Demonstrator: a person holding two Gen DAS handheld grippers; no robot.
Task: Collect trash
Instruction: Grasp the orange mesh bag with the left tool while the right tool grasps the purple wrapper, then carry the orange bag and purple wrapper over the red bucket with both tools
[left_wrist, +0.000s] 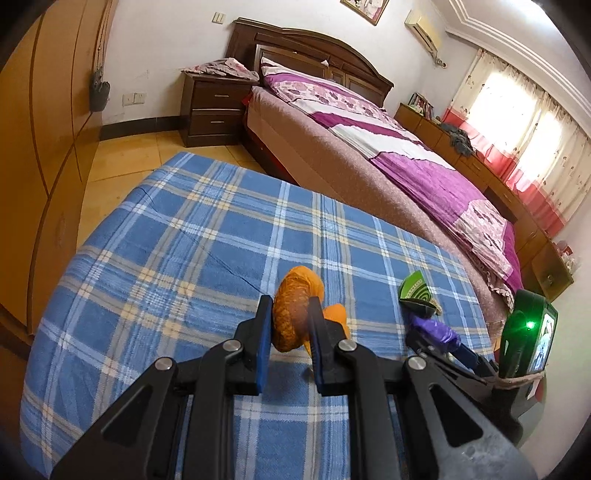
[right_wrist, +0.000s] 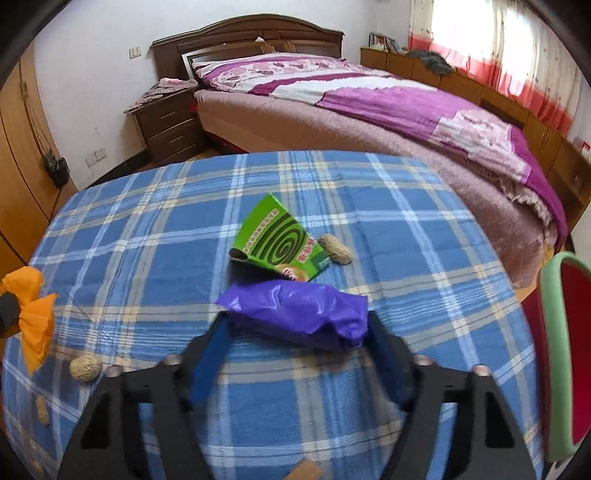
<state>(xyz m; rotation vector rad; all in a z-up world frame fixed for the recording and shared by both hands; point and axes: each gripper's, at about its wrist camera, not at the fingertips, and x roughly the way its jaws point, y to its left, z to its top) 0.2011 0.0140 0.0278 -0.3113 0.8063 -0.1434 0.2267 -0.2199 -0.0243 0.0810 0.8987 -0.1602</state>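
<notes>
My left gripper (left_wrist: 287, 314) is shut on a crumpled orange wrapper (left_wrist: 291, 310), held above the blue plaid table (left_wrist: 184, 240); the wrapper also shows in the right wrist view (right_wrist: 33, 317). My right gripper (right_wrist: 295, 321) spans a crumpled purple plastic bag (right_wrist: 299, 310), fingers against both ends; the bag also shows in the left wrist view (left_wrist: 436, 328). A torn green mosquito-coil box piece (right_wrist: 277, 240) lies just beyond the bag, with a peanut shell (right_wrist: 336, 249) beside it. The box piece also shows in the left wrist view (left_wrist: 417, 293).
Peanut shells (right_wrist: 85, 365) lie at the table's left front, and a tan scrap (right_wrist: 304, 470) near the front edge. A red bin with a green rim (right_wrist: 569, 350) stands at the right. A bed (right_wrist: 369, 110) lies behind the table, a wardrobe (left_wrist: 40, 147) to the left.
</notes>
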